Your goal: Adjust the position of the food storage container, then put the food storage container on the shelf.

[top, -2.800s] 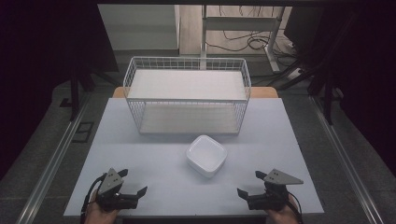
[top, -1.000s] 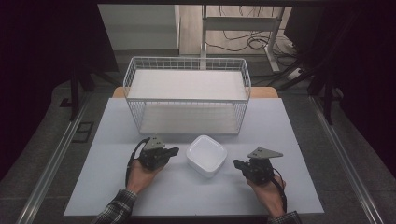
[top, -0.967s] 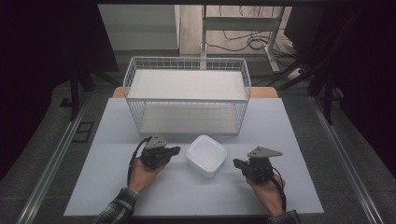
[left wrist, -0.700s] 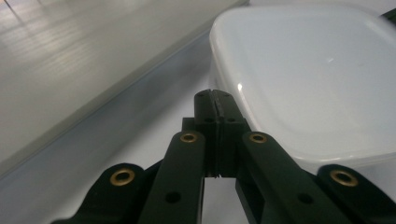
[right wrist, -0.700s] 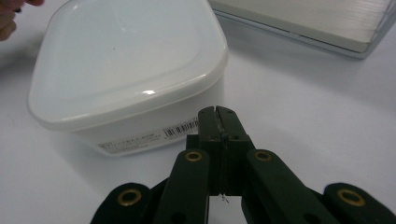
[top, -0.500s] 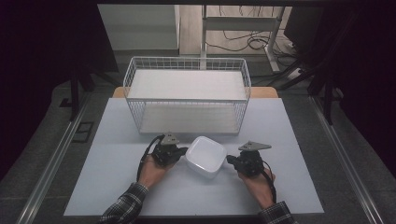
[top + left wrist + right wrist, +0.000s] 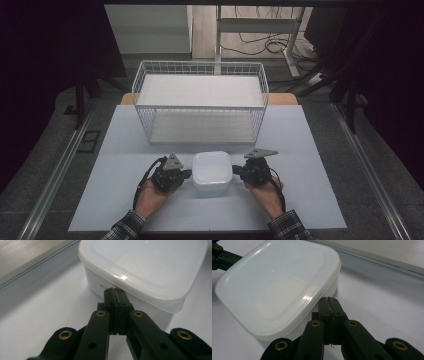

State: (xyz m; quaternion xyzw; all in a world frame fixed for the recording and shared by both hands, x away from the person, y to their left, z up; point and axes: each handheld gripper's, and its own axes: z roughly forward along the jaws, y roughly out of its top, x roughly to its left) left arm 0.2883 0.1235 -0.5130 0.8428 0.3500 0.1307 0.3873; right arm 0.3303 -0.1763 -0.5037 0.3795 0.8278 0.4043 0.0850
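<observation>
The white lidded container (image 7: 212,170) rests on the white worktop (image 7: 300,135), near its front edge and roughly centred between the two grippers. It is square with rounded corners, and its translucent lid is seated on it. Behind the container, farther from the person, stands a white wire basket (image 7: 200,107), apart from the container and set across the middle of the worktop.

The left gripper (image 7: 186,173) lies just beside the container's left side, held in the person's left hand (image 7: 150,192). In the left gripper view its fingers (image 7: 110,298) are pressed together with no gap and nothing between them. The tips sit at the container's side wall just under the overhang of the lid; whether they actually touch the wall cannot be told.

The right gripper (image 7: 236,171) lies just beside the container's right side, held in the person's right hand (image 7: 265,192). In the right gripper view its fingers (image 7: 332,306) are likewise fully closed on each other and hold nothing. The tips meet the container at one rounded corner, just below the lid rim. The left gripper appears in the far upper left corner of this view, at the opposite side of the container.

Both grippers point inward toward the container from opposite sides, at about the same level above the worktop. A grey three-cornered plate sits on top of each gripper, and a black cable trails back from each toward the person's sleeves
</observation>
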